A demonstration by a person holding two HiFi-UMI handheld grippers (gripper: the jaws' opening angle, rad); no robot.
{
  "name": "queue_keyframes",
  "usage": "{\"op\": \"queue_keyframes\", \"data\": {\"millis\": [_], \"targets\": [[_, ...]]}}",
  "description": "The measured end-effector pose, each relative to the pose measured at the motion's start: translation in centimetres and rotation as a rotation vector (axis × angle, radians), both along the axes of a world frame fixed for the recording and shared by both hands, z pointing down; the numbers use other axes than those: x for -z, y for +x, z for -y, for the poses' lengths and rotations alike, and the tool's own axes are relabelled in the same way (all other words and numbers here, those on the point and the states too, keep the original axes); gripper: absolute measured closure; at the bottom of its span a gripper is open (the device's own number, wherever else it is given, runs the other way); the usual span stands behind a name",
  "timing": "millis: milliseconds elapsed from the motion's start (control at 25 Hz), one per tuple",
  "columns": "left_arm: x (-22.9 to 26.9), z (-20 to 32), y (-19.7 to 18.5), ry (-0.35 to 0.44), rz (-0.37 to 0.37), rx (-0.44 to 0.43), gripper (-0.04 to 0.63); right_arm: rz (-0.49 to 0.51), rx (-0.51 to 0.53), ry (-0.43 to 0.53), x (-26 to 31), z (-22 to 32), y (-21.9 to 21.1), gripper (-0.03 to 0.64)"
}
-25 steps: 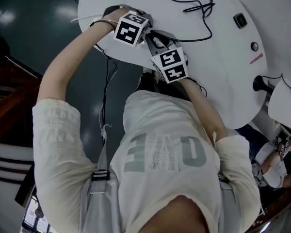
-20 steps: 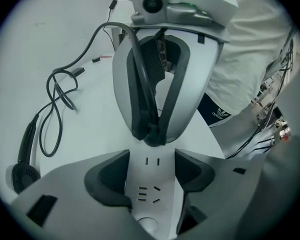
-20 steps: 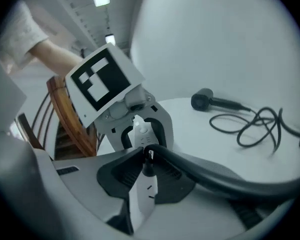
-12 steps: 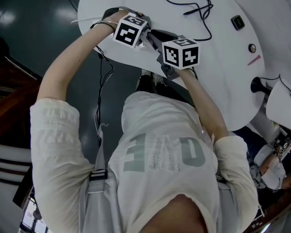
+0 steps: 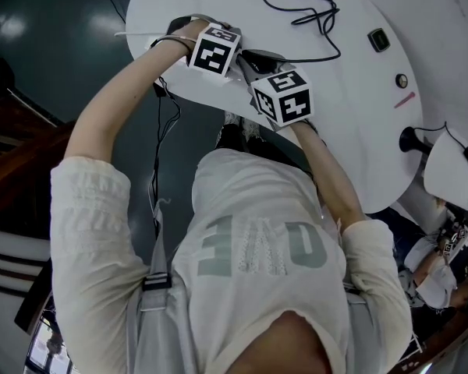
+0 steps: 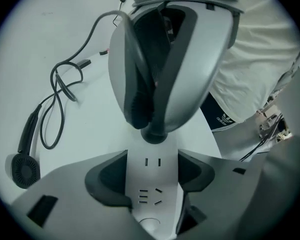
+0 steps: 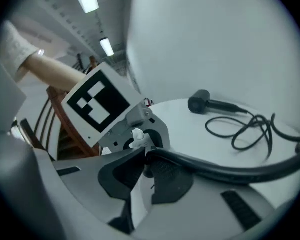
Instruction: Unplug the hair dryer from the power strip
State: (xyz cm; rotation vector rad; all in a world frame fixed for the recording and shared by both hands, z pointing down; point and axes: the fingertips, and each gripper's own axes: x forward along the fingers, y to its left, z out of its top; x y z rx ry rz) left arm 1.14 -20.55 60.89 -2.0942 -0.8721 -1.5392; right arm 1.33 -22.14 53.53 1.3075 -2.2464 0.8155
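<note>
A white power strip (image 6: 151, 196) lies near the round white table's (image 5: 359, 115) near edge. My left gripper (image 6: 153, 176) points steeply down and is shut on it, one pad pressing each long side. The hair dryer's black plug (image 6: 154, 135) sits in the strip's far end. My right gripper (image 7: 145, 171) is closing on the plug, which sits between its pads; the thick black cord (image 7: 230, 169) leads off to the right. The black hair dryer (image 7: 200, 104) lies farther out on the table, with its cord (image 5: 320, 14) in loops. In the head view both marker cubes hide the jaws.
A small black square device (image 5: 378, 39), a round knob (image 5: 402, 80) and a pink strip (image 5: 405, 98) lie at the table's right. Thin cables (image 5: 160, 131) hang over the near edge on the left. Another person (image 5: 437, 271) sits at lower right. A wooden chair (image 7: 55, 119) stands behind.
The right gripper has rolled about its own axis, so its marker cube shows different faces, and its jaws have drawn closer. The left gripper and the strip have stayed put.
</note>
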Motion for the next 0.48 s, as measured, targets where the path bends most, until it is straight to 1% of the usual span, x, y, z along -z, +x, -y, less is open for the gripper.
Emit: {"op": "queue_keyframes", "data": {"millis": [40,80,200,240,280,320,360,400,440,480], "targets": [[0.1,0.0,0.2,-0.003,-0.006,0.015,0.319,-0.027,0.022,0.020,0.1,0.0,0.0,0.571],[0.2,0.1,0.5,-0.009,-0.018,0.030,0.319,-0.025,0.023,0.024,0.2,0.0,0.0,0.571],[0.6,-0.4,1.4,-0.042,-0.050,0.084,0.318,0.029,-0.014,0.004,0.4,-0.3,0.2,0.572],[0.5,-0.5,1.3,-0.040,-0.047,0.098,0.318,0.041,-0.010,0.029,1.3,-0.4,0.2,0.572],[0.4,-0.4,1.1,-0.034,-0.042,0.109,0.318,0.074,-0.006,0.088,3.5,-0.4,0.0,0.572],[0.3,-0.3,0.9,-0.030,-0.042,0.116,0.319,0.122,-0.010,0.172,6.9,-0.1,-0.1,0.572],[0.3,-0.1,0.7,-0.028,-0.047,0.119,0.321,0.143,-0.020,0.259,10.4,0.5,0.3,0.572],[0.3,-0.1,0.5,-0.027,-0.051,0.122,0.321,0.119,-0.023,0.324,12.9,0.9,1.0,0.571],[0.2,-0.2,0.2,-0.025,-0.049,0.128,0.321,0.073,-0.020,0.355,14.0,1.1,1.9,0.571],[0.1,-0.3,0.1,-0.023,-0.046,0.133,0.319,0.035,-0.021,0.361,14.2,0.9,3.0,0.571]]}}
